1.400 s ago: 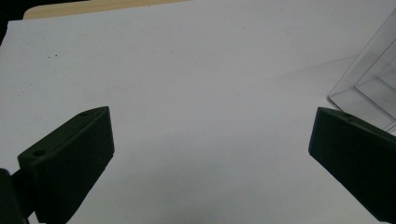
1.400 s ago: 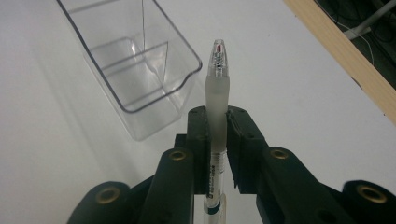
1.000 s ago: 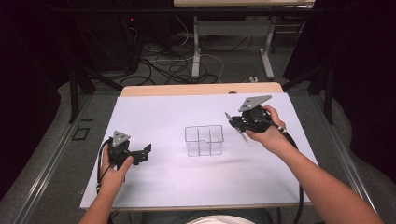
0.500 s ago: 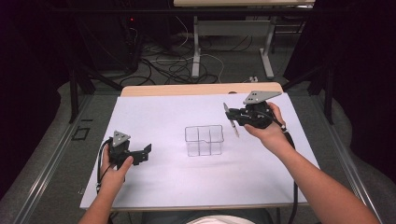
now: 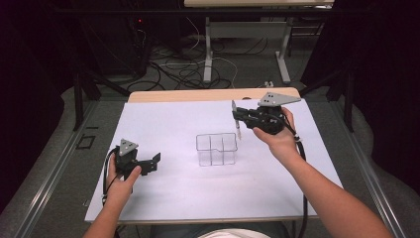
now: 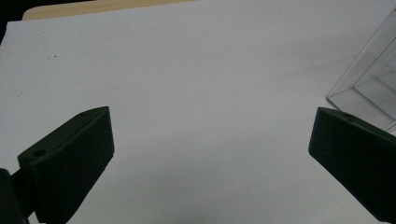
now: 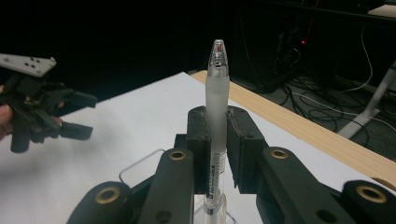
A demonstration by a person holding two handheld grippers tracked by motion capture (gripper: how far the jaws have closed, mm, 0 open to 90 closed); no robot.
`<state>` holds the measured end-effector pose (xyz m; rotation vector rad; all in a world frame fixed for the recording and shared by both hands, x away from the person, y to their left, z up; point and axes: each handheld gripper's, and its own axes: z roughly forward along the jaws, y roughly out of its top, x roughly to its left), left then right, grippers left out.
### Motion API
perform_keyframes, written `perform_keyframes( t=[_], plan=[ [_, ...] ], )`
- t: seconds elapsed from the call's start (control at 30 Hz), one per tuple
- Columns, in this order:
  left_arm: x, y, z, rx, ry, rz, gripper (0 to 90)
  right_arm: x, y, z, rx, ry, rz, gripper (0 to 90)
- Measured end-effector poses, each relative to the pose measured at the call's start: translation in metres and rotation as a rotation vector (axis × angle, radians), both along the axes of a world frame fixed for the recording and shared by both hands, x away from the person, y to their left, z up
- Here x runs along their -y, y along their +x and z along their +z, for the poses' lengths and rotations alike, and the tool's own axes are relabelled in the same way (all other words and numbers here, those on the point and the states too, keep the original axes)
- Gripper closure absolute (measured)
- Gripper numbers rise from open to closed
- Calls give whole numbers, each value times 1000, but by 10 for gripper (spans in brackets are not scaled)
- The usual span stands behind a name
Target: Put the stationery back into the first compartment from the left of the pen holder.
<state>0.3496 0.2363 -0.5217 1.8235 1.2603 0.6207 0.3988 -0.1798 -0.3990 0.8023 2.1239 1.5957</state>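
Note:
A translucent white pen (image 7: 217,100) with a clear tip stands clamped between the jaws of my right gripper (image 7: 217,128). In the high view the right gripper (image 5: 238,116) hovers above the table, just right of and behind a clear plastic compartment box (image 5: 216,148), and the pen (image 5: 237,121) hangs nearly upright. My left gripper (image 5: 154,164) rests on the white sheet at the front left, its jaws wide apart with nothing between them. In the left gripper view the open left gripper (image 6: 210,140) faces bare sheet, with the clear box (image 6: 369,79) at the right edge.
A white sheet (image 5: 173,124) covers the wooden table (image 5: 198,94). Beyond the table's far edge lie floor cables (image 5: 188,69) and desk legs (image 5: 208,49). The left gripper (image 7: 44,114) in a hand appears far off in the right gripper view.
My right gripper has risen slightly and turned, bringing the pen from a slant to nearly upright beside the box. The left gripper has stayed in place.

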Motion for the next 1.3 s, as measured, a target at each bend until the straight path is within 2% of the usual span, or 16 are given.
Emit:
perform_keyframes(
  t=[0.13,0.57,1.1,1.3],
  plan=[
    [0,0,0,3,-1,0,4,-8,1,0,-4,48,9,800],
    [-1,0,0,6,-5,1,4,-36,1,-3,21,99,38,800],
    [-2,0,0,2,-2,-5,4,-73,4,-15,10,118,72,800],
    [-2,0,0,4,0,-5,4,-84,6,-21,7,100,77,800]
  ],
)
